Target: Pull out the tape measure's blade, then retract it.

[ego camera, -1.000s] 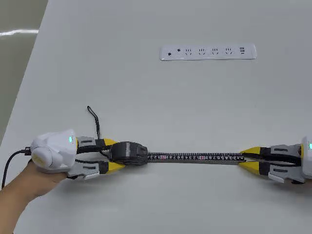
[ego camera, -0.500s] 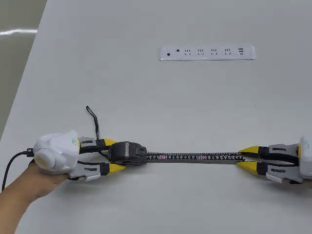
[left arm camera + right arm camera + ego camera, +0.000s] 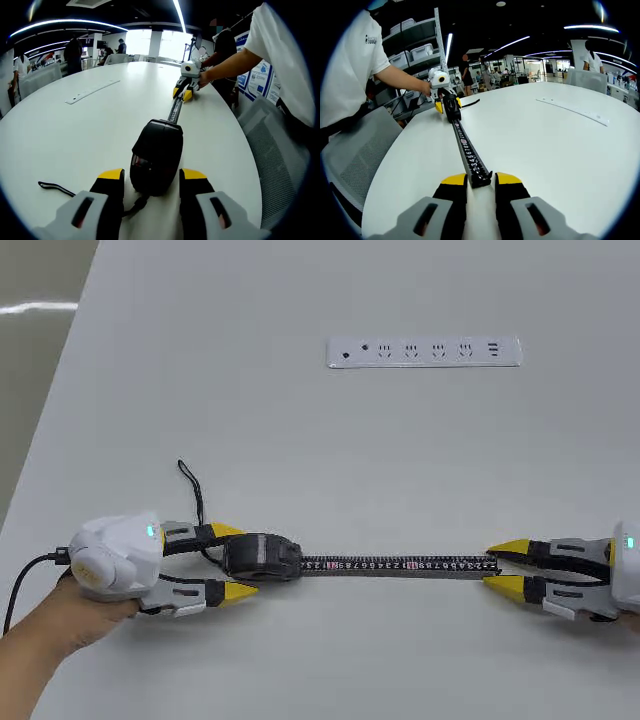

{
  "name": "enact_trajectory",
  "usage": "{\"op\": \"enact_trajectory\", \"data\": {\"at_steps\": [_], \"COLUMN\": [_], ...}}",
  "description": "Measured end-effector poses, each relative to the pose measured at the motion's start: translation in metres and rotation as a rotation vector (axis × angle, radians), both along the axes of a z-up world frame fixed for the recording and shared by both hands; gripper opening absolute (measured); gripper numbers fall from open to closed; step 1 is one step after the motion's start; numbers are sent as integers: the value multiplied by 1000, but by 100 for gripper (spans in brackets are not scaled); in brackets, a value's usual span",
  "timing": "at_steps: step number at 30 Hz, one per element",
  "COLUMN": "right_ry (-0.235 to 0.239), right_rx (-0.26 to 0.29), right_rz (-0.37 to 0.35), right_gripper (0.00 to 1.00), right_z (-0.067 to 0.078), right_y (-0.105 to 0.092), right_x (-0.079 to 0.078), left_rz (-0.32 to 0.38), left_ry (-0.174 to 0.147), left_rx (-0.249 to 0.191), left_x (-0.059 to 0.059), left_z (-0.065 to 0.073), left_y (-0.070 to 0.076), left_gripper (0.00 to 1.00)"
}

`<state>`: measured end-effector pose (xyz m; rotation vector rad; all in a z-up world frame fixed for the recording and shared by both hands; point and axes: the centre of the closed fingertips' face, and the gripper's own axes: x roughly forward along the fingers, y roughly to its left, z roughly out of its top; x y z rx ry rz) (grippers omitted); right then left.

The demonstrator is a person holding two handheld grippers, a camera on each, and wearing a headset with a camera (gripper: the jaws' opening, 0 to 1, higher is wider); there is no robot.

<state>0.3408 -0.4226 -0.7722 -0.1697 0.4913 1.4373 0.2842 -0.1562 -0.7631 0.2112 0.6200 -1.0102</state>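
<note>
- On the white table (image 3: pixel 300 440), near the front edge, sits the dark tape measure (image 3: pixel 262 556).
- Its blade (image 3: pixel 400 565) is pulled out in a straight line. It lies flat on the table with the numbers facing up.
- The left gripper (image 3: pixel 232 560) has one yellow-tipped jaw on each side of the tape measure and holds it.
- The right gripper (image 3: pixel 500 567) is well apart from the left one, at the other end of the blade. Its jaws are closed on the blade's tip.
- A thin black strap (image 3: pixel 192 485) runs from the tape measure and lies loose on the table.
- A hand (image 3: pixel 60 615) holds the left gripper.
- A white power strip (image 3: pixel 424 350) lies farther back, well apart from the tape measure.
</note>
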Motion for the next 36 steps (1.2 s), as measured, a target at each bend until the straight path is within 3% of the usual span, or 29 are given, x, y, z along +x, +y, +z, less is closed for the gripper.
{"op": "enact_trajectory", "data": {"at_steps": [4, 8, 24, 36], "right_ry": [-10, -14, 4, 5], "right_rx": [8, -1, 32, 26], "right_rz": [-13, -33, -127, -158], "right_gripper": [24, 25, 42, 49], "right_z": [2, 2, 8, 9], "right_y": [0, -2, -9, -9], "right_x": [1, 2, 4, 3], "left_rz": [22, 23, 82, 105], "left_ry": [-3, -10, -10, -14], "left_rx": [-10, -8, -24, -28], "left_x": [3, 3, 10, 12], "left_z": [2, 3, 7, 11], "left_y": [1, 0, -2, -2], "left_gripper": [47, 47, 61, 69]}}
